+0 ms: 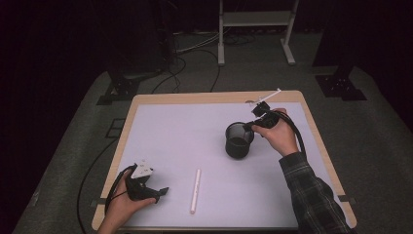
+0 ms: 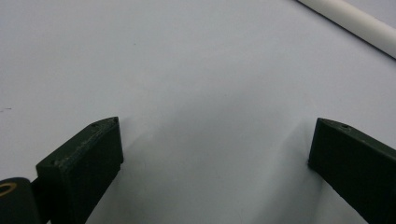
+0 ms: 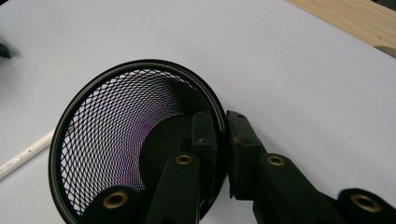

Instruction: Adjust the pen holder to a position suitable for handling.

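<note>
Your right gripper (image 1: 259,120) pinches the black mesh pen cup (image 1: 239,140) by its rim, far right on the desk (image 1: 160,141), for control; your left gripper (image 1: 158,191) idles near-left, fingers open, beside the white pen (image 1: 195,190).

Black mesh cup (image 1: 238,140) stands upright, empty, on the table's right half

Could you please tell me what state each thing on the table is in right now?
Black mesh cup: upright, empty, its rim pinched by the right tool.
White tube: lying flat on the table's white sheet, untouched, apart from the cup.
Right tool: shut on the cup's wall, one jaw inside, one outside.
Left tool: open, nothing between its jaws, low over the bare sheet.
</note>
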### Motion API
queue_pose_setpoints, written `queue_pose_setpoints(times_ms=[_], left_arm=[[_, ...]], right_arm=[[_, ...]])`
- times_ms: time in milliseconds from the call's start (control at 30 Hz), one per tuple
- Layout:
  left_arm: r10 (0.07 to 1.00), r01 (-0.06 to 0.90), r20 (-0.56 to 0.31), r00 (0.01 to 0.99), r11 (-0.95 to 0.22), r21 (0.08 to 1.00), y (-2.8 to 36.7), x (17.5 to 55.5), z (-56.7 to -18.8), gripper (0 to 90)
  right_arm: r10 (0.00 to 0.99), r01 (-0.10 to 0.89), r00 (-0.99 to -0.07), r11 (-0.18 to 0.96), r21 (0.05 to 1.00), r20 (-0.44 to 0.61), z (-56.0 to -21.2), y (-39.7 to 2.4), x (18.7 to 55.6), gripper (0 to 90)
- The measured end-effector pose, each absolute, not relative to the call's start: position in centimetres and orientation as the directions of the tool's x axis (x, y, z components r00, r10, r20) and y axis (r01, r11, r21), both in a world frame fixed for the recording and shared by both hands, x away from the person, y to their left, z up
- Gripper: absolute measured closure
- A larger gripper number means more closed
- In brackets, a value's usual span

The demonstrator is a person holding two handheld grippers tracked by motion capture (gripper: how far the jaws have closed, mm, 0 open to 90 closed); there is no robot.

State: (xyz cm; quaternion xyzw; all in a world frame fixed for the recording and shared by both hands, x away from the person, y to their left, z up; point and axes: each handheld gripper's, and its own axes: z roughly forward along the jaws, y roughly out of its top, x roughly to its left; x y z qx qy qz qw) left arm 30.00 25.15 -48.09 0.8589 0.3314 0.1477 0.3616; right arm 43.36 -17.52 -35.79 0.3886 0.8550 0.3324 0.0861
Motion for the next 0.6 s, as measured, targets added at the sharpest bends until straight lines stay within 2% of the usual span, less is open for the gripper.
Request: queue_pose_setpoints(times_ms=[333,600], left_arm=[[0.677,0.461,0.015,0.736,-0.517,0.721,25.1,30.0,-48.1,2.3],[0.677,0.461,0.015,0.736,-0.517,0.721,25.1,30.0,-48.1,2.3]], right_arm=[[0.665,0.56,-0.741,0.536,0.632,0.093,-35.1,-16.0,41.5,82.0],[0.616,0.54,-0.779,0.564,0.625,0.118,-35.3,-14.8,40.4,82.0]])
